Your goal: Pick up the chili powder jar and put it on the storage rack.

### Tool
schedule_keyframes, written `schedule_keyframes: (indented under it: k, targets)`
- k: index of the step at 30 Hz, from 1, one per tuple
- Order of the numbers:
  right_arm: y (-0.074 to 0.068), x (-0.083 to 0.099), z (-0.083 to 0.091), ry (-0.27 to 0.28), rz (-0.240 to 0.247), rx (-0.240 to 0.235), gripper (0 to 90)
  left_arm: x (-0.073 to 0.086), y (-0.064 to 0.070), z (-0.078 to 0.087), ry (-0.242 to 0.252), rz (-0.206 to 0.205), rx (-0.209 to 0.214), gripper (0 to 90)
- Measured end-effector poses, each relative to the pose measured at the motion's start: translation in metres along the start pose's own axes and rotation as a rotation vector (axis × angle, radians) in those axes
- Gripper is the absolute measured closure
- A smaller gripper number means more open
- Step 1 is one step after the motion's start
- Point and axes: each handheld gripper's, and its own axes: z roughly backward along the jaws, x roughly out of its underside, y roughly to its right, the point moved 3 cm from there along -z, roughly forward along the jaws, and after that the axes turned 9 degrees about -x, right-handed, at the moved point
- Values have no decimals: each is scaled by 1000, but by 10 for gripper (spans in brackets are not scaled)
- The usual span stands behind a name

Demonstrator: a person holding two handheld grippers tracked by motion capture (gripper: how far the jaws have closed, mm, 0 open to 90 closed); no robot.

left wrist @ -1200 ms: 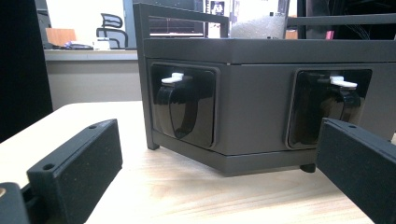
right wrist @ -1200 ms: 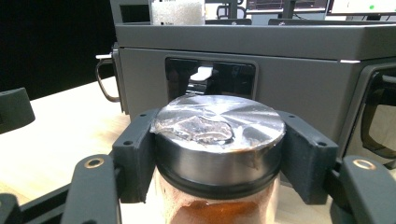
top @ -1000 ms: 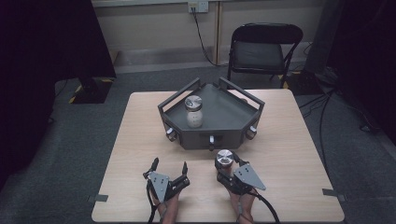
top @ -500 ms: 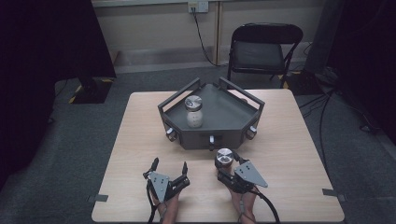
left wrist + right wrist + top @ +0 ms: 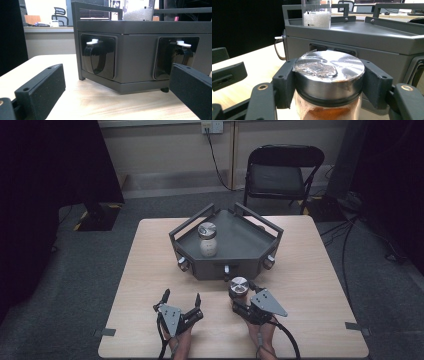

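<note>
A jar (image 5: 239, 286) with a silver lid (image 5: 329, 67) and orange contents stands just in front of the grey tray (image 5: 240, 265). My right gripper (image 5: 240, 293) is shut on it, and its pads (image 5: 284, 82) press the jar's neck below the lid. A second jar (image 5: 207, 239) with a metal lid and white contents stands upright inside the tray, at its left side; its white grains (image 5: 316, 18) show over the tray's rim. My left gripper (image 5: 181, 296) rests open on the table, left of the right one. It faces the tray's front wall (image 5: 135, 50) with nothing between its fingers.
The tray's front faces carry recessed knobs with white tabs (image 5: 97, 58) (image 5: 180, 57). Raised rails (image 5: 192, 222) run along the tray's edges. A black folding chair (image 5: 280, 175) stands beyond the table, and cables (image 5: 360, 235) lie on the floor at the right.
</note>
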Motion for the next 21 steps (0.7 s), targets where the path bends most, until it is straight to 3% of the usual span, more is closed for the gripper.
schedule_keyframes:
  k: [8, 21]
  targets:
    - [7, -13, 3, -4, 17, -26, 350, 0, 0, 1, 0, 0, -4, 6]
    - [21, -34, 7, 10, 1, -63, 350, 0, 1, 1, -2, -2, -9, 10]
